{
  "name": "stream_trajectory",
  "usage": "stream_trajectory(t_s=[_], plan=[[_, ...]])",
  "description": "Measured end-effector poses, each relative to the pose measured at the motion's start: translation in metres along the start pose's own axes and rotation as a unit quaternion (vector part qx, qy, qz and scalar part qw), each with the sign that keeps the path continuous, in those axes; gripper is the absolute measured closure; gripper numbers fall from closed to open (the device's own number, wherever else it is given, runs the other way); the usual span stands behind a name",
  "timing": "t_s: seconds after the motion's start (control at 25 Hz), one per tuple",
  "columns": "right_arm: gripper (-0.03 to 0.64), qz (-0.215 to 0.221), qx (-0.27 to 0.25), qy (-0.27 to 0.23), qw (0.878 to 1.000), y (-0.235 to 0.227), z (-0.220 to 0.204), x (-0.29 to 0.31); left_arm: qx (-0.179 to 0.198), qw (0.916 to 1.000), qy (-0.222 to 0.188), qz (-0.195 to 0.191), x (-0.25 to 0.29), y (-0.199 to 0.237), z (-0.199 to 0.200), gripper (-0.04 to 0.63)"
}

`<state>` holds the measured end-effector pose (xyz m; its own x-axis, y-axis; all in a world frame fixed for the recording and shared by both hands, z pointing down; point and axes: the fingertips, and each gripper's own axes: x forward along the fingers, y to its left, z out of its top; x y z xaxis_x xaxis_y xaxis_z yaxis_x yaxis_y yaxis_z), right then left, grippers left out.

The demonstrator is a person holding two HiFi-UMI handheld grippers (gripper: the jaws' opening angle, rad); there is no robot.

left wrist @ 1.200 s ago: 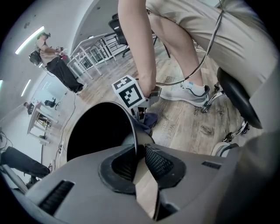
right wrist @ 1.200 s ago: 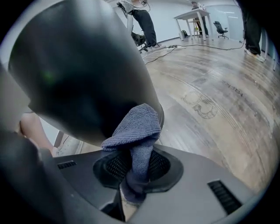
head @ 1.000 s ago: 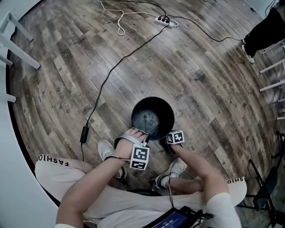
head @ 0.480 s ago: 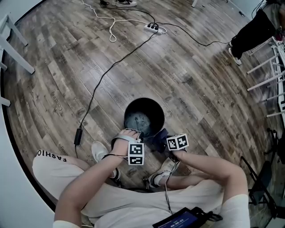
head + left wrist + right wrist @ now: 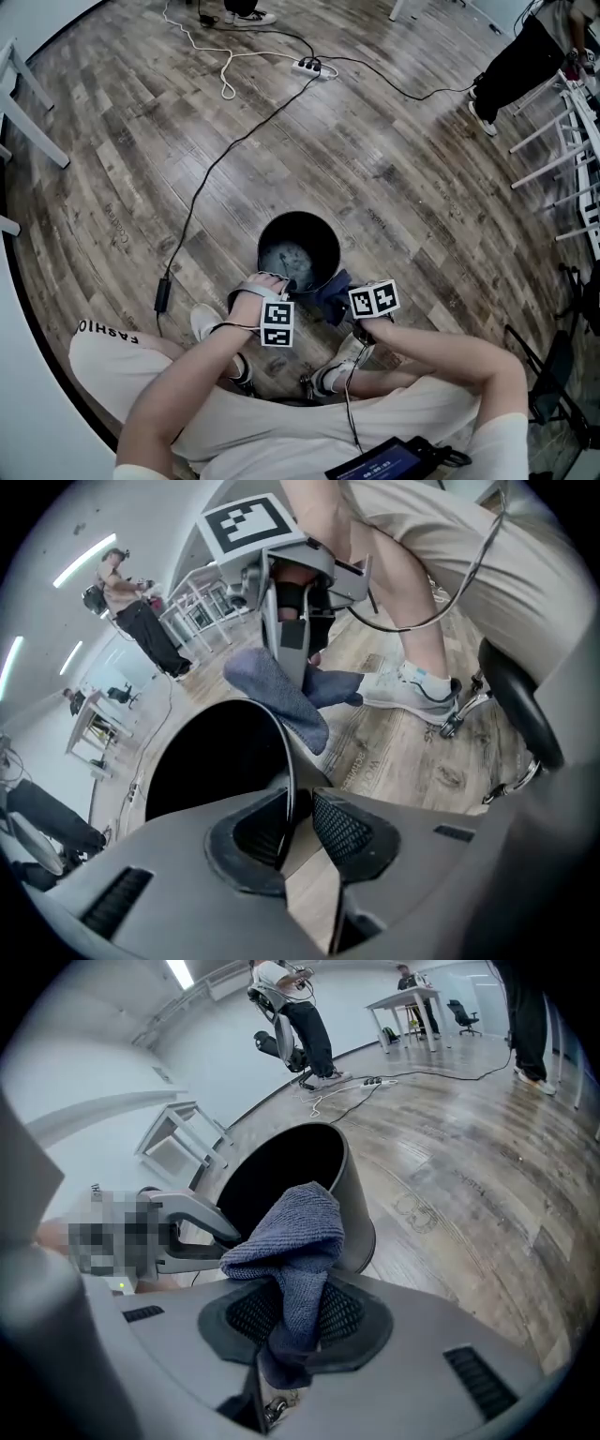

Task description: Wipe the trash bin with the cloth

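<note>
A black round trash bin (image 5: 299,215) stands on the wood floor in front of my knees. My left gripper (image 5: 283,280) is at the bin's near rim (image 5: 284,761). Its jaws have just been opening: the thin rim sits between them, with a gap to the right pad (image 5: 342,829). My right gripper (image 5: 349,302) is shut on a blue-grey cloth (image 5: 328,291), held just outside the bin's near right wall. In the right gripper view the cloth (image 5: 295,1237) bunches up from between the pads, in front of the bin (image 5: 349,1194).
A black cable (image 5: 216,169) with an adapter (image 5: 161,292) runs to a power strip (image 5: 309,67) at the back. My shoes (image 5: 204,322) and a stool base are below the bin. White furniture legs (image 5: 33,141) stand at left, a person (image 5: 516,66) and racks at right.
My right gripper has risen with the cloth, from low beside the bin up to near its rim. The left gripper has stayed at the rim.
</note>
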<state>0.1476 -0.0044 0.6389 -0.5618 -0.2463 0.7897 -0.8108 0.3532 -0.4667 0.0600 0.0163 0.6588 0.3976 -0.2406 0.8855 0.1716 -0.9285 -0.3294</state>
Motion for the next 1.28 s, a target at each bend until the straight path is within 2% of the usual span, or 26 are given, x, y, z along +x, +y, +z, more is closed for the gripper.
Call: stream_trajectory(t_s=[0.2, 0.64, 0.88, 1.0, 1.12, 1.28], plan=[[0.535, -0.001, -0.003, 0.0, 1.0, -0.008, 0.004, 0.019, 0.031, 0.9995, -0.004, 0.003, -0.001, -0.001, 0.001, 0.518], [0.535, -0.001, 0.007, 0.018, 1.0, -0.073, -0.031, 0.102, 0.032, 0.9995, -0.004, 0.007, 0.0, 0.002, 0.004, 0.52], [0.537, -0.021, 0.014, 0.02, 0.999, -0.11, -0.052, 0.147, 0.032, 0.9994, -0.01, 0.008, 0.0, 0.003, 0.007, 0.52], [0.537, -0.03, 0.016, -0.001, 0.999, -0.124, -0.058, 0.176, 0.031, 0.9995, -0.005, 0.01, -0.002, 0.002, 0.001, 0.52], [0.538, -0.025, 0.03, -0.022, 0.999, -0.131, -0.059, 0.176, 0.025, 0.9996, -0.004, 0.012, 0.003, 0.004, 0.005, 0.52], [0.538, -0.035, 0.038, 0.022, 0.998, -0.126, -0.064, 0.161, 0.019, 0.9997, -0.004, 0.014, 0.004, 0.003, 0.01, 0.52]])
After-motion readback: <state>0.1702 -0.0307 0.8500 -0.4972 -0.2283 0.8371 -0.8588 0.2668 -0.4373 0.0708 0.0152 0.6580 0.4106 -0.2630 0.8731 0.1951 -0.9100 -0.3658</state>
